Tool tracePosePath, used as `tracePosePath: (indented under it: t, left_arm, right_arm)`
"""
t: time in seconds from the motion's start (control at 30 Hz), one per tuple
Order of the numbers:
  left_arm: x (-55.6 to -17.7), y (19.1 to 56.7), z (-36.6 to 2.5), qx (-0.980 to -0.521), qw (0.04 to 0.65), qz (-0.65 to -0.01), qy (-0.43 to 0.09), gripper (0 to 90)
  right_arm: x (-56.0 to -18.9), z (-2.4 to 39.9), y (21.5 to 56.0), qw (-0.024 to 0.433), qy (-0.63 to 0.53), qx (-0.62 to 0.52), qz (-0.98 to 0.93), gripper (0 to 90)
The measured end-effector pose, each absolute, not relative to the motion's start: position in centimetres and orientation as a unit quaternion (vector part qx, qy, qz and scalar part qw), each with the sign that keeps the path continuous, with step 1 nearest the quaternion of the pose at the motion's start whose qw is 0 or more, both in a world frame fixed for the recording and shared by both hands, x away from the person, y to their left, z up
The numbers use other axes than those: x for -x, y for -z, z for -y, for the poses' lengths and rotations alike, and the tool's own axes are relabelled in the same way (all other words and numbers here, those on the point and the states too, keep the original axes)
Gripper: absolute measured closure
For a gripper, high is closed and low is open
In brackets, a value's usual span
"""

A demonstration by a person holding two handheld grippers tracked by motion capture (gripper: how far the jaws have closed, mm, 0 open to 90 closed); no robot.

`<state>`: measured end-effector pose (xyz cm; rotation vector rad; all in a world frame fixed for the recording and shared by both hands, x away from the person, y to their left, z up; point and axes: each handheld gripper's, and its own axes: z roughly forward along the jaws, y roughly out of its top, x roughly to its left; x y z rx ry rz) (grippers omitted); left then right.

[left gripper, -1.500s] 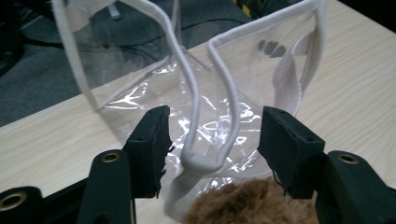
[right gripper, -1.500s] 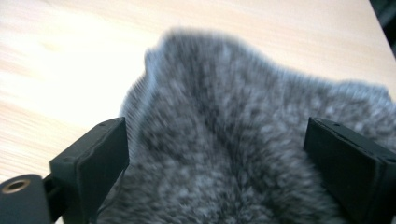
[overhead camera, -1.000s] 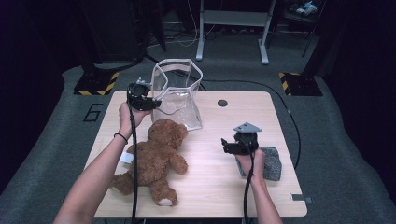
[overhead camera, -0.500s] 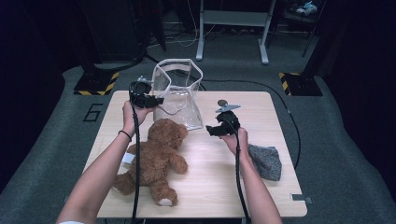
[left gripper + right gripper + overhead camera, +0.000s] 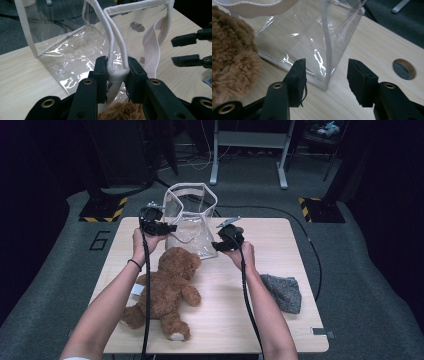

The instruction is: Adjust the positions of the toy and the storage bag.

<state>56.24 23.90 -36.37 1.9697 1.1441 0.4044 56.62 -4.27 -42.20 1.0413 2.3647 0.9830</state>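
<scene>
Clear plastic with white cloth edging makes up the bag (image 5: 192, 222), which stands upright at the far middle of the pale wooden counter (image 5: 280, 330), its mouth open upward. The left tongs (image 5: 117, 75) are clamped on the bag's white rim where two edges fold together, the cloth pinched tight between both pads, and a woven strap (image 5: 152, 50) hangs just to the side of that grip. The right tongs (image 5: 325, 75) sit at the bag's lower corner with the white seam standing between their tips; their jaws have just been closing, yet a gap shows on each side of the seam, so they seem not to press on it, though the clear plastic makes this hard to judge. In the high view the left tongs (image 5: 170, 227) hold the bag's left edge and the right tongs (image 5: 216, 245) reach in from its right. A brown teddy bear (image 5: 165, 292) lies on its back near the bag, its head just beside the bag's base. A grey cloth (image 5: 284, 292) rests well apart at the counter's right side.
</scene>
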Motion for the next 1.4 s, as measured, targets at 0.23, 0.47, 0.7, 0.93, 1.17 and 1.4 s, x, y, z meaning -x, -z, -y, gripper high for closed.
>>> tracePosePath:
  t: [0.23, 0.47, 0.7, 0.93, 1.17, 1.4]
  left_arm:
    - [-56.2, 36.4, -23.9, -0.780, 0.402, -0.451, -0.161, 72.7]
    - [-56.2, 36.4, -23.6, -0.781, 0.403, -0.449, -0.160, 72.9]
    - [-56.3, 36.4, -23.3, -0.778, 0.407, -0.450, -0.162, 73.1]
    - [-56.4, 36.4, -23.1, -0.776, 0.415, -0.448, -0.157, 73.2]
    - [-56.5, 36.5, -22.4, -0.777, 0.421, -0.445, -0.147, 73.3]
    - [-56.6, 36.5, -21.6, -0.781, 0.422, -0.441, -0.135, 67.6]
  right_arm:
    - [-58.0, 2.6, 41.7, 0.200, -0.338, -0.382, -0.836, 59.3]
    - [-58.4, 1.7, 41.3, 0.215, -0.342, -0.383, -0.831, 75.2]
    - [-58.6, 0.9, 41.1, 0.223, -0.340, -0.378, -0.832, 87.7]
    - [-58.8, 1.5, 41.0, 0.235, -0.332, -0.397, -0.823, 88.4]
    - [-59.0, 2.4, 40.9, 0.245, -0.324, -0.419, -0.812, 88.4]
    - [-59.3, 4.0, 40.9, 0.254, -0.319, -0.449, -0.795, 88.4]
